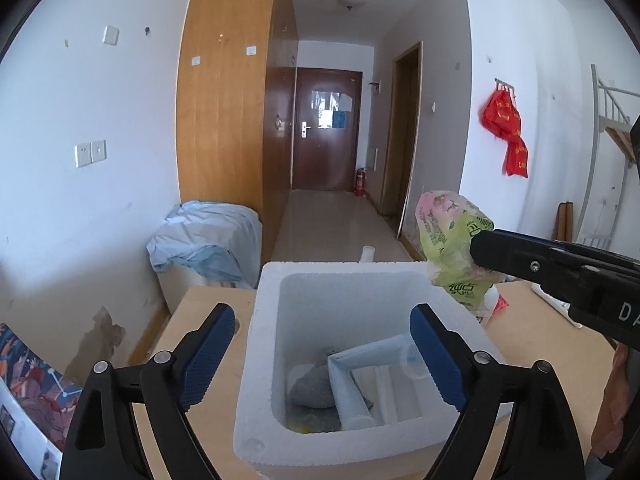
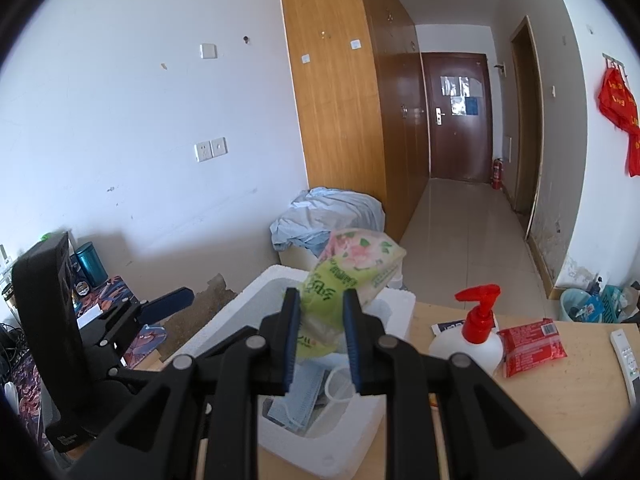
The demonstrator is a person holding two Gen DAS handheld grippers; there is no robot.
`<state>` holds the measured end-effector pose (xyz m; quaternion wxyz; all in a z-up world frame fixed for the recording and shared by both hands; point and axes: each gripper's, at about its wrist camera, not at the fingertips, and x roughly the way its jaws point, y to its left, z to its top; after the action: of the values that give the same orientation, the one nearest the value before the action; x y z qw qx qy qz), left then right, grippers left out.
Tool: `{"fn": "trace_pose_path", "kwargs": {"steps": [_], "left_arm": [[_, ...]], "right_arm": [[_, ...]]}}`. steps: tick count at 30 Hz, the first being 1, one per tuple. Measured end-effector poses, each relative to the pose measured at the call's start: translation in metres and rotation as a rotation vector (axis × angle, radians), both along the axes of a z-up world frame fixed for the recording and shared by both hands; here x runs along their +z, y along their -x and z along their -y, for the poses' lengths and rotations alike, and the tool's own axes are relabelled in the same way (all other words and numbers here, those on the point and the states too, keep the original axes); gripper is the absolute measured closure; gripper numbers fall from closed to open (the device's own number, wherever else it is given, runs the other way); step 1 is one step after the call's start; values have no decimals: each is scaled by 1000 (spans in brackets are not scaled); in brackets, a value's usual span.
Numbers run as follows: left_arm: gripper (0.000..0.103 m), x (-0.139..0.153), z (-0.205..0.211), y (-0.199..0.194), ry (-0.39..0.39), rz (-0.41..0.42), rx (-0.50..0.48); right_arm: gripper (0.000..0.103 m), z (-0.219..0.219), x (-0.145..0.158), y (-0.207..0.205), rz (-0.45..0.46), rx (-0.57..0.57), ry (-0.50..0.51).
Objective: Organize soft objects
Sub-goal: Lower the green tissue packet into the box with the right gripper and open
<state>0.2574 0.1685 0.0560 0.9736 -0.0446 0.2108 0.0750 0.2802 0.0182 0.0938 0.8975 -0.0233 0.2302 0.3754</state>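
1. A white foam box (image 1: 256, 360) sits on a light wooden table (image 1: 532, 344), filling the lower centre of the left wrist view.
2. The left gripper (image 1: 324, 364) hangs over the box with its blue-padded jaws spread wide; nothing is between them.
3. Inside the box lie a pale blue face mask (image 1: 368, 360) and a grey soft item (image 1: 312, 392), with a little yellow showing at the bottom.
4. The right gripper (image 2: 322, 344) has its jaws set narrow, pinching a green and pink plastic packet (image 2: 344, 276) of soft goods.
5. In the left wrist view the packet (image 1: 452, 236) hangs at 2 o'clock from the box, above its far right corner.
6. In the right wrist view, at 3 o'clock from the box, a white pump bottle with a red top (image 2: 472, 332) stands on the table, touching a red packet (image 2: 532, 344) beside it.
7. A white remote control (image 2: 626, 360) lies near the table's right edge.
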Motion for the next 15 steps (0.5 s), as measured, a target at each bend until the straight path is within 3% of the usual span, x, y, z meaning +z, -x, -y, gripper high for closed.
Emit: {"fn": "trace_pose_path", "kwargs": {"steps": [15], "left_arm": [[13,0,-3,6,-4,7,37]], "right_arm": [[78,-11,-8,-6,-17,29,14]]}}
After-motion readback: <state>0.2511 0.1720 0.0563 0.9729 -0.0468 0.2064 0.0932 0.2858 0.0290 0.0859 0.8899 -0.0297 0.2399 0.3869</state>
